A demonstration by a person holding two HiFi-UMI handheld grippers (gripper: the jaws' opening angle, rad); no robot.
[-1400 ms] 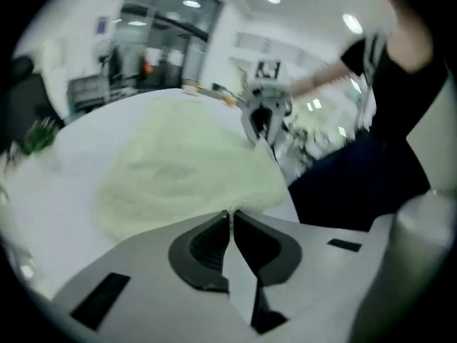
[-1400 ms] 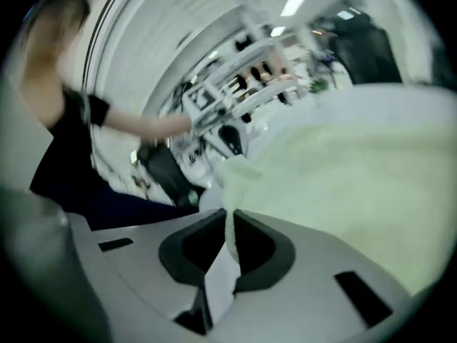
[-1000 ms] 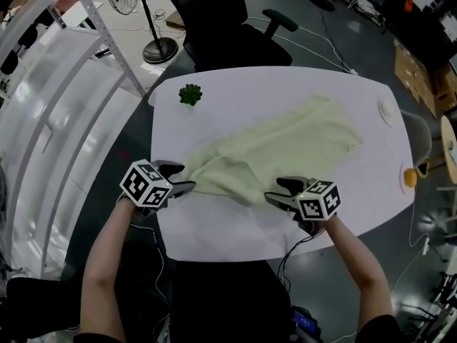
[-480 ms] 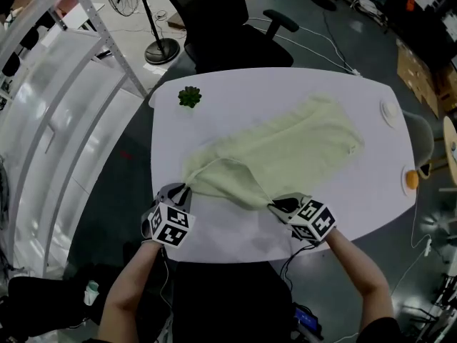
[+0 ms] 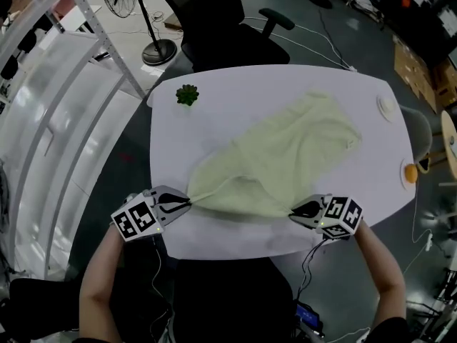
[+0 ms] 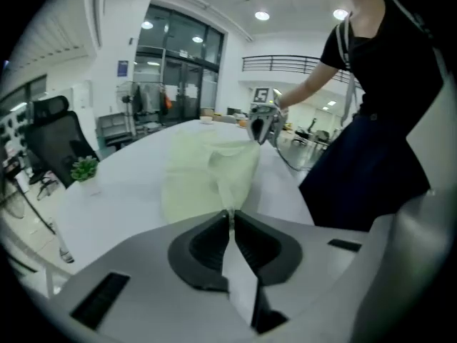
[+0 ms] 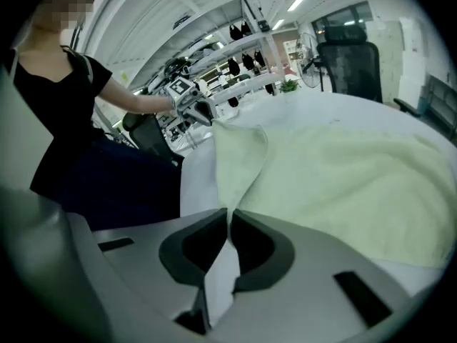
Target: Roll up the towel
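Big white oval table (image 5: 235, 98) fills the head view. Black office chair (image 5: 214, 20) stands off its 12 o'clock edge, not touching anything of the task.

Pale green terry towel (image 5: 285, 156) lies on the table on a diagonal, far end toward 2 o'clock, near end at 6-7 o'clock by the person. Most of it is flat on the top. Only the near edge is drawn out into a taut line between the two claws, w/ a loose fold just behind it.

Left claw (image 5: 187, 204) at approx 7 o'clock: jaws have just been closing and are now pressed onto the towel's near-left corner. In the left gripper view the cloth runs straight out from between the dark pads. Right claw (image 5: 293, 211) at approx 5 o'clock: same, jaws just closed in, now pinching the near-right corner. The right gripper view shows a thin edge of cloth caught between the pads.

Small green potted plant (image 5: 187, 95) at 10-11 o'clock, well apart from the towel.

Progress, my read: early. Grab of both near corners looks done and the edge is tensioned. No roll visible anywhere yet, so the whole rolling pass from the near edge toward the 2 o'clock end is left.
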